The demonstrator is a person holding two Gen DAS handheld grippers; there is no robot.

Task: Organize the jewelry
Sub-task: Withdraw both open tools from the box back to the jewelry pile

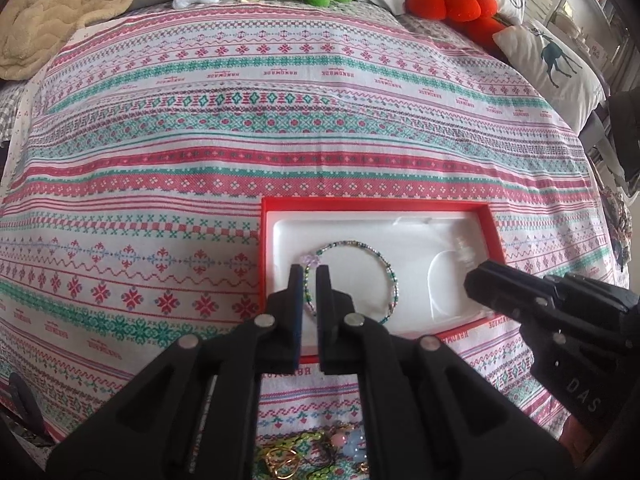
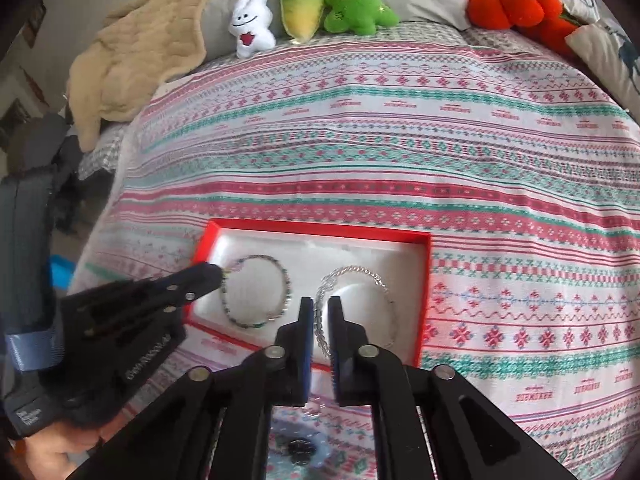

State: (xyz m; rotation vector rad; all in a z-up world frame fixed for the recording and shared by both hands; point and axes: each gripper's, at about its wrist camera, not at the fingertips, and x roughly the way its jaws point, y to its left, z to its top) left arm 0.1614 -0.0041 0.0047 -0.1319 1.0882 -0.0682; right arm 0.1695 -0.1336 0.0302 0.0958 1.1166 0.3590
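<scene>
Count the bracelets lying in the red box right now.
2. The green beaded bracelet lies in the left half of the red box, the clear crystal bracelet in the right half. None seem hidden.

- Far half of the patterned bedspread (image 2: pixel 400 152) lies bare before me, free to cross.
- My left gripper (image 1: pixel 311 270) and right gripper (image 2: pixel 321 302) crowd the red box (image 2: pixel 424 300).
- Plush toys (image 2: pixel 312 4) line the far edge.

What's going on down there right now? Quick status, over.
Left gripper open, tips astride green beaded bracelet. Right gripper open, tips astride clear bead bracelet. Both bracelets lying in red box. Nothing blocking.
</scene>
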